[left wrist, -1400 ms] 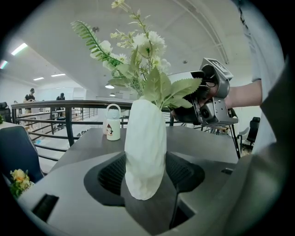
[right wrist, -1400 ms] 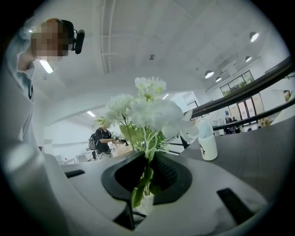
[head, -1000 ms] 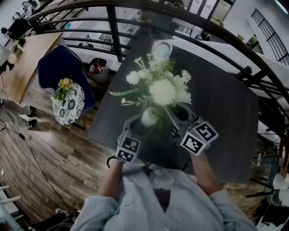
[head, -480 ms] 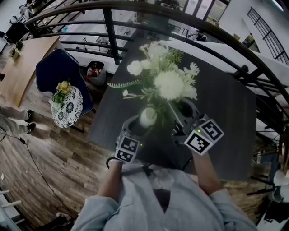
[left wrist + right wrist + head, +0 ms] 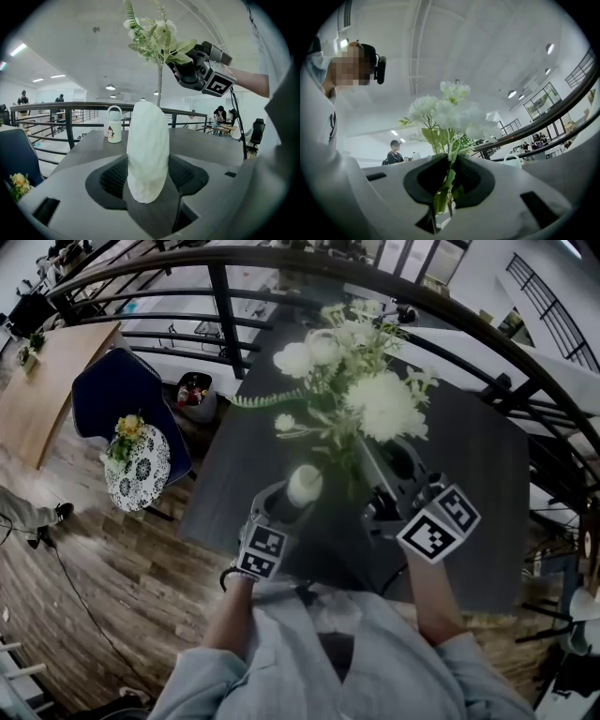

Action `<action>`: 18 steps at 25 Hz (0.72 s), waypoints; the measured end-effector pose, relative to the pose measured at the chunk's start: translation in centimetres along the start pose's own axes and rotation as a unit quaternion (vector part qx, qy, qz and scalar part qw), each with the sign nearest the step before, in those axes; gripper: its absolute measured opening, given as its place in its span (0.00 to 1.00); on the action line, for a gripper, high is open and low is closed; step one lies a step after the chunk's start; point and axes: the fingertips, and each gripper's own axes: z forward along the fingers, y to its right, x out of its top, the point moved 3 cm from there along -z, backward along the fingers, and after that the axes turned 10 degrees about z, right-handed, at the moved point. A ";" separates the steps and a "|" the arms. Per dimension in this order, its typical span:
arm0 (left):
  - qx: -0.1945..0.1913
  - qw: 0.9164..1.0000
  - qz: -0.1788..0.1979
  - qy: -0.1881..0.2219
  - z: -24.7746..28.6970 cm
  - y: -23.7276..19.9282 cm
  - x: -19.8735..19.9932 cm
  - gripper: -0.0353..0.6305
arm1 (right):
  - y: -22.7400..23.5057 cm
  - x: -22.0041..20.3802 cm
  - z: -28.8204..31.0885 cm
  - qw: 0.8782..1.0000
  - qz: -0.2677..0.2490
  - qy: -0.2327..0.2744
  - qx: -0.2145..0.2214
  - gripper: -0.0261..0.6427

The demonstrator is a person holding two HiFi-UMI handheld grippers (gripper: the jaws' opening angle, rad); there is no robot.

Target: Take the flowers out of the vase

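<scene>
A white vase (image 5: 303,485) stands upright on the dark table (image 5: 469,474), with my left gripper (image 5: 287,505) shut on it. In the left gripper view the vase (image 5: 147,154) fills the gap between the jaws of that gripper (image 5: 148,176). My right gripper (image 5: 382,471) is shut on the stems of a bunch of white flowers (image 5: 361,390) and holds them raised above the vase. From the left gripper view, the flowers (image 5: 157,33) hang high, and a thin stem (image 5: 159,86) runs down behind the vase's top. The stems (image 5: 447,187) sit between the right gripper's (image 5: 449,183) jaws.
A white lidded mug (image 5: 114,130) stands at the table's far side. A black railing (image 5: 225,296) curves behind the table. Beyond the rail, lower down, are a blue chair (image 5: 122,390) and a small round table (image 5: 139,470) with yellow flowers.
My right gripper has risen with the flowers, so the blooms now stand higher above the vase. The left gripper and the vase have stayed in place.
</scene>
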 end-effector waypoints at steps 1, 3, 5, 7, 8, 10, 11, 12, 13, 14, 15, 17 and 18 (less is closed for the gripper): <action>0.000 1.000 0.000 0.000 -0.1 -0.2 -0.3 0.46 | -0.1 0.1 0.0 1.000 -0.002 0.003 -0.001 0.11; -0.001 1.000 0.000 0.000 -0.3 -0.4 -0.6 0.46 | -0.3 0.4 -0.1 1.000 -0.003 0.011 -0.003 0.11; -0.002 1.000 0.002 -0.001 -0.4 -0.4 -0.6 0.46 | -0.3 1.1 -0.5 1.000 -0.002 0.019 -0.006 0.11; -0.002 1.000 0.002 -0.002 -0.5 -0.4 -0.6 0.46 | -0.2 1.7 -0.9 1.000 -0.004 0.026 -0.011 0.11; -0.002 1.000 0.002 -0.002 -0.4 -0.4 -0.6 0.46 | 0.0 1.9 -1.2 0.999 -0.005 0.028 -0.015 0.11; -0.003 1.000 0.002 -0.002 -0.3 -0.2 -0.4 0.46 | 0.4 2.5 -1.9 0.999 -0.006 0.030 -0.023 0.11; -0.003 1.000 0.002 -0.003 -0.2 0.1 -0.1 0.46 | 0.7 2.9 -2.4 0.999 -0.007 0.030 -0.028 0.11; -0.003 1.000 0.002 -0.003 -0.1 0.3 0.2 0.46 | 1.1 3.2 -2.9 0.999 -0.008 0.029 -0.033 0.11; -0.002 1.000 0.001 -0.004 -0.1 0.5 0.3 0.46 | 1.4 3.4 -3.3 0.999 -0.008 0.027 -0.039 0.11; -0.002 1.000 0.001 -0.004 -0.1 0.6 0.4 0.46 | 1.7 3.4 -3.7 0.999 -0.007 0.025 -0.046 0.11; -0.003 1.000 0.002 -0.005 -0.1 0.6 0.5 0.46 | 2.0 3.3 -3.9 0.998 -0.006 0.023 -0.053 0.11; -0.004 1.000 0.002 -0.006 -0.2 0.6 0.5 0.46 | 2.7 2.9 -4.3 0.998 0.000 0.019 -0.067 0.11; -0.004 1.000 0.003 -0.006 -0.3 0.6 0.5 0.46 | 3.0 2.6 -4.5 0.997 0.004 0.016 -0.075 0.11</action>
